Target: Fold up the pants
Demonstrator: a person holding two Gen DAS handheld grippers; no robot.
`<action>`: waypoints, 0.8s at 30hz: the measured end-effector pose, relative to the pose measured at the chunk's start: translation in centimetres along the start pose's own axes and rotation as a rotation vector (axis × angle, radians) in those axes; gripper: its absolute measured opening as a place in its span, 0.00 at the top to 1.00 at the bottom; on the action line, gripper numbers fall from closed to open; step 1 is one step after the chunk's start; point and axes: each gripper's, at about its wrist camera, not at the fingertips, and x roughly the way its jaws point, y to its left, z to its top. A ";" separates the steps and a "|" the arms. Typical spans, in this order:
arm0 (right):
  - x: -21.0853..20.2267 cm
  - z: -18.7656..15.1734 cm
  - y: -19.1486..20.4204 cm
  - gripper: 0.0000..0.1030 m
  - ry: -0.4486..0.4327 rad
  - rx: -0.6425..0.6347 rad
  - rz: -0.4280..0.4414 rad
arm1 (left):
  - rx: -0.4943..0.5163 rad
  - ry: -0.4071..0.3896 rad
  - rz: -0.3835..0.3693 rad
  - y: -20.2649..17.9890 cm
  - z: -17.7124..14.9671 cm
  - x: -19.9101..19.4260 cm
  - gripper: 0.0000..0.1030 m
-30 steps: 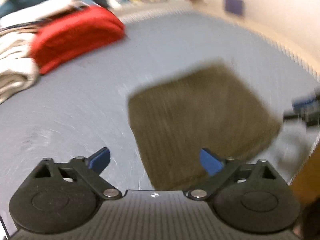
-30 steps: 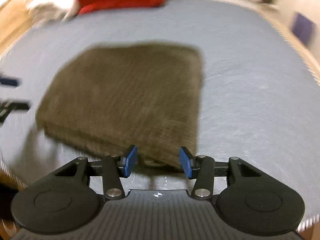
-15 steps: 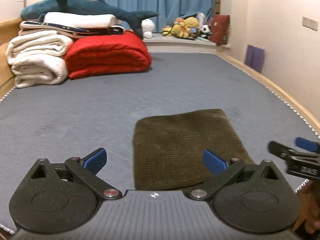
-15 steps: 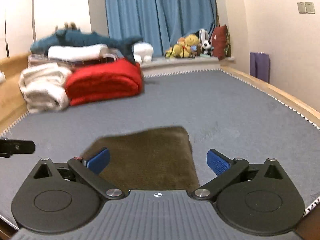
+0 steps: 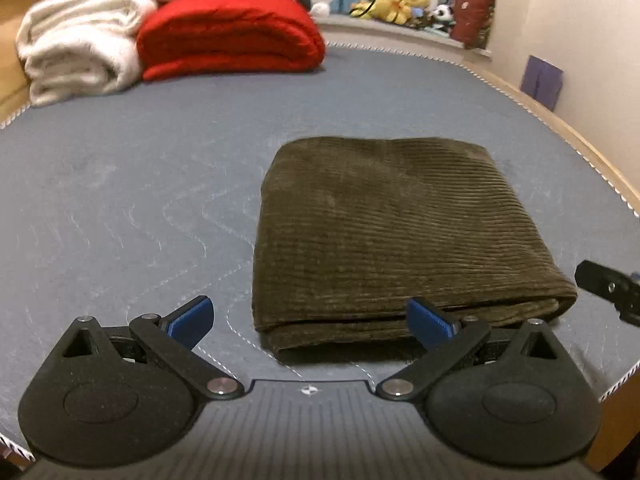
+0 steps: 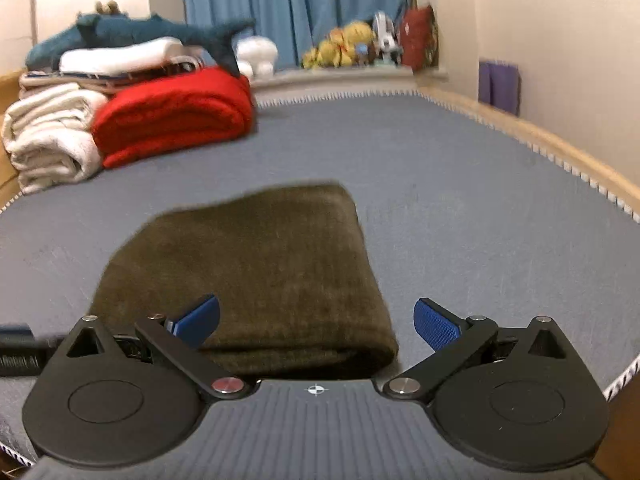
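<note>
Everything here sits in relation to the folded pants (image 5: 396, 236), a dark olive corduroy bundle lying flat on the grey quilted mattress (image 5: 120, 184), toward its near edge.

Far off to the left of the pants, at the head of the mattress, a rolled cream blanket (image 5: 76, 44) lies beside a folded red blanket (image 5: 228, 36), the two touching. A blue plush shark (image 6: 132, 34) rests on the white bedding stacked above them.

Just left of the pants' near corner hangs the left gripper (image 5: 310, 320), its blue-padded jaws spread wide. One pad (image 5: 190, 318) is over bare mattress and the other is at the pants' front fold; neither presses on the cloth, and nothing is held.

The pants themselves are folded into a squarish stack, layered edges facing the near side.

At the right end of the pants' front edge is the right gripper (image 6: 316, 322), also standing fully apart, clamping nothing; the cloth's near right corner lies between and below its pads without being pinched.

Beyond the pants, to the right at the window ledge, a cluster of soft toys (image 6: 352, 46) sits before blue curtains (image 6: 292, 8). Right of the pants runs the wooden bed frame (image 6: 532, 128) along the wall.
</note>
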 end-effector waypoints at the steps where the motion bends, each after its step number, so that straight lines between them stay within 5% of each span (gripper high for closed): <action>1: 0.2 0.0 -0.1 0.01 0.001 0.009 0.005 | -0.025 0.029 -0.018 0.3 0.1 0.4 0.00; 24: 0.6 0.1 3.0 0.01 0.015 -0.056 0.063 | 0.013 0.048 -0.041 -1.1 -0.5 1.4 0.00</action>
